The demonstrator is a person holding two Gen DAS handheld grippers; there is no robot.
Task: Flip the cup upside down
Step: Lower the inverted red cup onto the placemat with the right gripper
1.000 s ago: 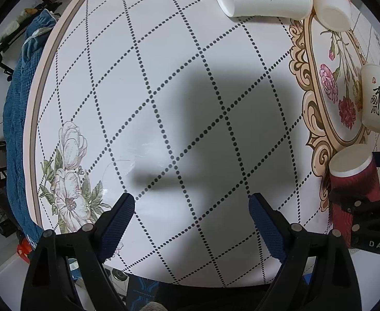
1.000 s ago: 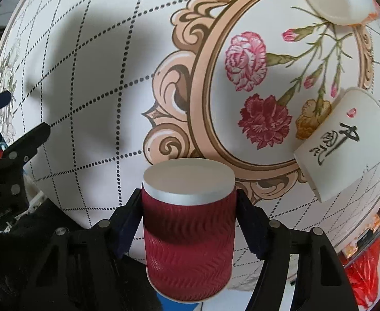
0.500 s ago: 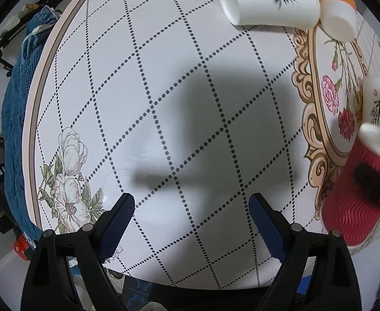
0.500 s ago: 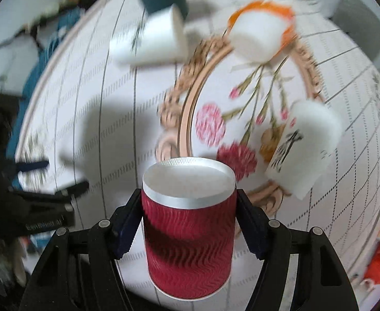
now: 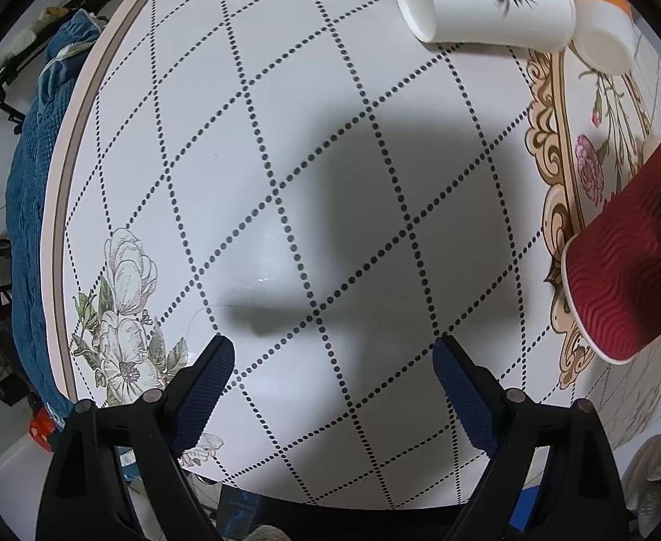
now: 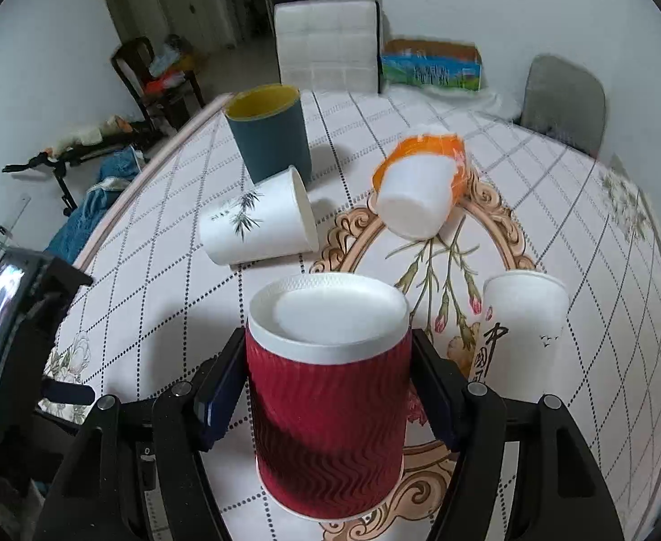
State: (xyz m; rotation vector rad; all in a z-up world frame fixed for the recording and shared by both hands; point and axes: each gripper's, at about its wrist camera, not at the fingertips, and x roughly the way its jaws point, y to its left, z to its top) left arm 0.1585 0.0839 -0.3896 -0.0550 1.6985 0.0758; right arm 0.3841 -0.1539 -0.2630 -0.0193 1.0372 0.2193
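Progress looks well past halfway: the red ripple cup (image 6: 330, 387) sits clamped between the fingers of the right gripper (image 6: 330, 394), base toward the camera and rim pointing down and away, lifted over the floral table (image 6: 159, 297). From the left wrist view it hangs tilted, so the turn seems not quite finished, though fisheye bending makes the angle hard to judge. What remains is levelling it mouth-down, setting it on the table and letting go. The left gripper (image 5: 332, 374) hovers spread wide, holding nothing.
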